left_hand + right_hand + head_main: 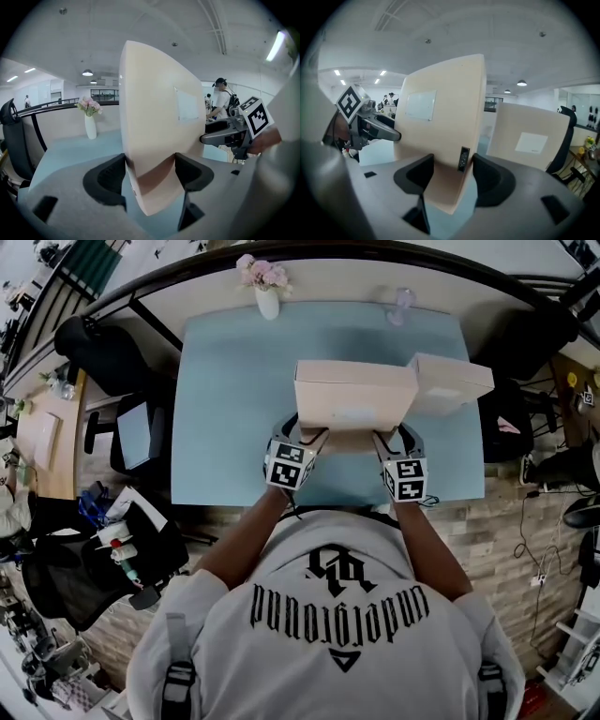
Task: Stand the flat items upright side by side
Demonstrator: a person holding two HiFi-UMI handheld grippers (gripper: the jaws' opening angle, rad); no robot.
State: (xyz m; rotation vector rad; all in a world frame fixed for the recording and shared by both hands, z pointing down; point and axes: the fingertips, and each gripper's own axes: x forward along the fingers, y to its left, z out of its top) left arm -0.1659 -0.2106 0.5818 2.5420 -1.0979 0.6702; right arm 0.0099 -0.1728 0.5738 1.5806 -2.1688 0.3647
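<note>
A flat beige box (354, 397) stands on edge over the light blue table (230, 418), tilted a little. My left gripper (305, 437) is shut on its near left end and my right gripper (389, 439) on its near right end. In the left gripper view the box (157, 117) fills the gap between the jaws of the left gripper (150, 171), and both pads touch it. In the right gripper view the right gripper (452, 171) clamps the same box (440, 117). A second beige box (452, 382) (529, 136) stands upright just right of it.
A white vase of pink flowers (266, 289) (90, 121) stands at the table's far edge, with a clear glass object (403, 302) to its right. Black chairs (103, 352) flank the table. A person (220, 101) stands far off.
</note>
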